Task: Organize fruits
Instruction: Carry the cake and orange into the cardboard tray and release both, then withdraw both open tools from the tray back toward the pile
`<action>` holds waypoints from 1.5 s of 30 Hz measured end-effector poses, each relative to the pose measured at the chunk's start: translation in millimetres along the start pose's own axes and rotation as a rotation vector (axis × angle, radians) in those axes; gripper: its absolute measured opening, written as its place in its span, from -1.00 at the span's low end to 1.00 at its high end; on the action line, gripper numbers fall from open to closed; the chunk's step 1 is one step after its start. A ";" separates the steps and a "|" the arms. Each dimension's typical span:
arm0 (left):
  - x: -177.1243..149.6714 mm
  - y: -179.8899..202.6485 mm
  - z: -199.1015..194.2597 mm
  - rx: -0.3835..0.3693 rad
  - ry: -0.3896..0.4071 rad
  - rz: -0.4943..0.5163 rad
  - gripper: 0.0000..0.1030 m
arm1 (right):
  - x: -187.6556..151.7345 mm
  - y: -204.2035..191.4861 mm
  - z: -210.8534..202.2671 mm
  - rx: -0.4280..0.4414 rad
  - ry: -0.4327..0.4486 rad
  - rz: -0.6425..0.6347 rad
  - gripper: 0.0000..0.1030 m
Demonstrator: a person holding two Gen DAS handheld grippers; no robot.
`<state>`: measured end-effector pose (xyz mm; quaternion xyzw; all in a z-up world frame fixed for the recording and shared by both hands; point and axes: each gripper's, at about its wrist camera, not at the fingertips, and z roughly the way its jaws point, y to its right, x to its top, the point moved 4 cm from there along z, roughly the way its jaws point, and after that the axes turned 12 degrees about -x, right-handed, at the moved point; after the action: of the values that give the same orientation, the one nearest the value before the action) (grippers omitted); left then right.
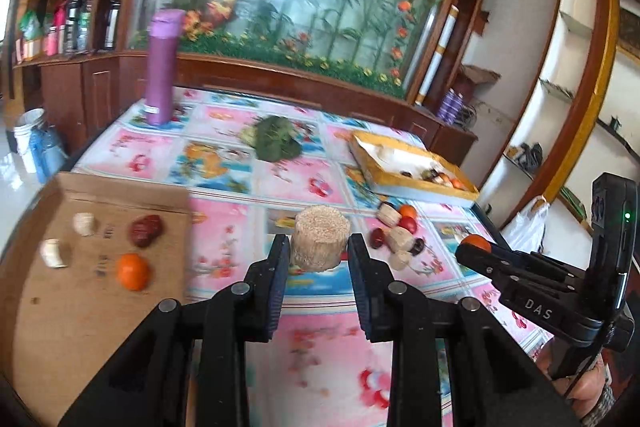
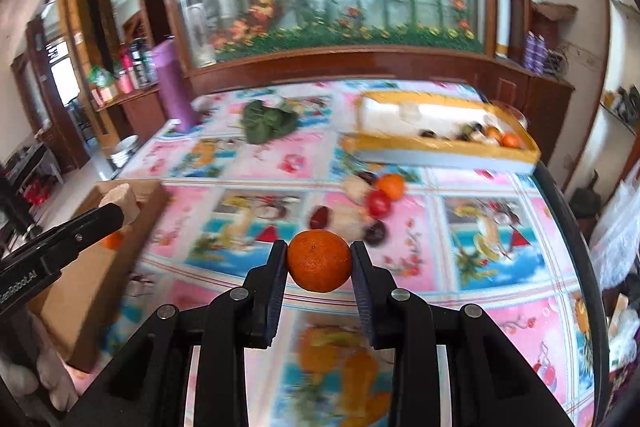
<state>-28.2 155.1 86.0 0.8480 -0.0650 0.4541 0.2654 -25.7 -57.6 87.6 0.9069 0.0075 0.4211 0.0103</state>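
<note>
L claw (image 1: 319, 247) grips tan block (image 1: 319, 243); R claw (image 2: 319, 255) grips orange (image 2: 319, 261), both above table (image 2: 460, 267).

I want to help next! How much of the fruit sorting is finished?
Done: four pieces already lie on the brown cardboard. In hand: the left gripper holds a pale cylinder piece, and the right gripper holds an orange. Left: a loose pile on the tablecloth.
</note>
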 end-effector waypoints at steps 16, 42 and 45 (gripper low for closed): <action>-0.4 -173.9 -52.9 0.372 -0.122 -0.151 -0.44 | -4.1 -235.0 26.2 0.346 -0.114 -0.284 -0.33; 5.2 -163.7 -86.5 0.501 -0.110 -0.196 0.63 | -11.4 -268.8 48.0 0.352 -0.111 -0.312 0.35; 9.6 -130.0 -99.8 0.552 -0.037 -0.122 0.80 | -5.8 -240.5 35.8 0.334 -0.072 -0.265 0.46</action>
<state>-50.3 317.8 87.5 0.8988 0.1073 0.4221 0.0501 -3.3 182.3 54.1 0.9015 0.1959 0.3764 -0.0847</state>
